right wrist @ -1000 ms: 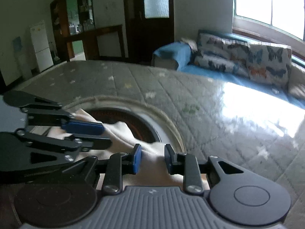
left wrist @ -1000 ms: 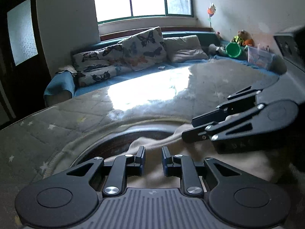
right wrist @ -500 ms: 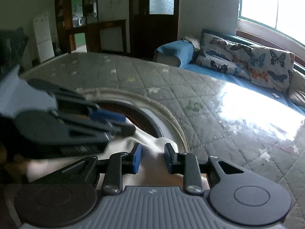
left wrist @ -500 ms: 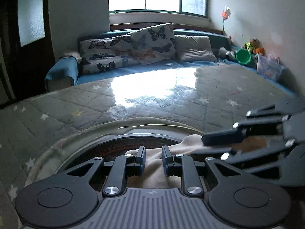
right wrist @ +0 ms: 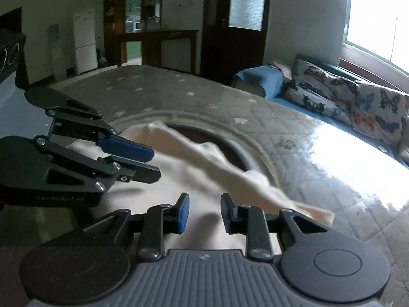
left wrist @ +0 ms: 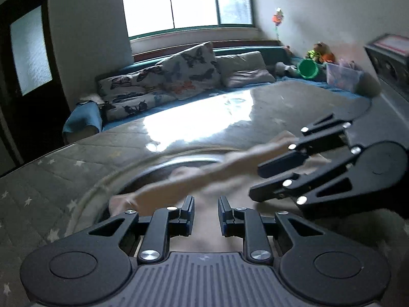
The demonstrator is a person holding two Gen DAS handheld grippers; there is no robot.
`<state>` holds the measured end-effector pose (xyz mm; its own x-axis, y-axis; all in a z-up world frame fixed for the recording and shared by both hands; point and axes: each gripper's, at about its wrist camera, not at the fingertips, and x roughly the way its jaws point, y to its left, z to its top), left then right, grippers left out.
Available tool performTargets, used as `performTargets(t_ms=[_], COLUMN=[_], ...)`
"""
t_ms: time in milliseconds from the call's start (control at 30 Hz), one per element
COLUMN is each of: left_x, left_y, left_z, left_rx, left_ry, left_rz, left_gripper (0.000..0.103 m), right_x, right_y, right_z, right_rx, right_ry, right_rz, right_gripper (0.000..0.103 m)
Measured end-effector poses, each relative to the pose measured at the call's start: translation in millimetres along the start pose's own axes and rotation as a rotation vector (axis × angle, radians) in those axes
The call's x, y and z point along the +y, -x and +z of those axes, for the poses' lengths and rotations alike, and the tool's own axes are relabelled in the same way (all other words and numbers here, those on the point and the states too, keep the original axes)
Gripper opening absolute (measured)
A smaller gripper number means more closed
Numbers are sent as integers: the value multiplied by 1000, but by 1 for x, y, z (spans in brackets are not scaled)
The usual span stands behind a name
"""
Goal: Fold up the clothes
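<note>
A cream garment [left wrist: 204,176] is stretched in a blurred ridge over a dark round opening [left wrist: 153,176] in the quilted grey cover. My left gripper [left wrist: 205,202] holds it at the near edge, with cloth filling the narrow gap between its jaws. In the left wrist view my right gripper [left wrist: 255,180] comes in from the right, also shut on the cloth. The right wrist view has the same garment [right wrist: 204,158] running from my left gripper [right wrist: 156,165] down past my right gripper [right wrist: 203,199]. The right gripper's jaws are narrow, with cloth between them.
The grey star-patterned cover [left wrist: 51,179] spreads around the opening, with a bright glare patch beyond it. Behind are a blue sofa with butterfly cushions [left wrist: 179,76], a green bucket [left wrist: 308,67] and toys. A dark door [right wrist: 245,12] and a white fridge [right wrist: 84,43] stand further off.
The garment has gone from a slack heap over the opening to a raised ridge drawn between the two grippers. Both grippers have shifted sideways, and the right one has rolled a little.
</note>
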<state>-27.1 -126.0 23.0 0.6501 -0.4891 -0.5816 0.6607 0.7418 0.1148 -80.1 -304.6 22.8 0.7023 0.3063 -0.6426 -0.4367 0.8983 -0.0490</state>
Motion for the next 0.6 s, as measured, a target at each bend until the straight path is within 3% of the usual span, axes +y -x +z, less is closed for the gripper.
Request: performTargets(t_ms=[233, 467, 600], left_x=[-23, -22, -21], left_y=[13, 13, 14], left_z=[-22, -27, -28], left_rx=[-1, -3, -9], left_ry=[-35, -5, 6], left_rz=[10, 15, 18], left_gripper=[23, 23, 24], right_x=[24, 29, 25], right_y=[25, 47, 48], right_z=[-21, -32, -41], right_rx=[-45, -101, -87], right_ry=[36, 55, 64], right_rz=[-20, -70, -89], right_gripper=[26, 26, 26])
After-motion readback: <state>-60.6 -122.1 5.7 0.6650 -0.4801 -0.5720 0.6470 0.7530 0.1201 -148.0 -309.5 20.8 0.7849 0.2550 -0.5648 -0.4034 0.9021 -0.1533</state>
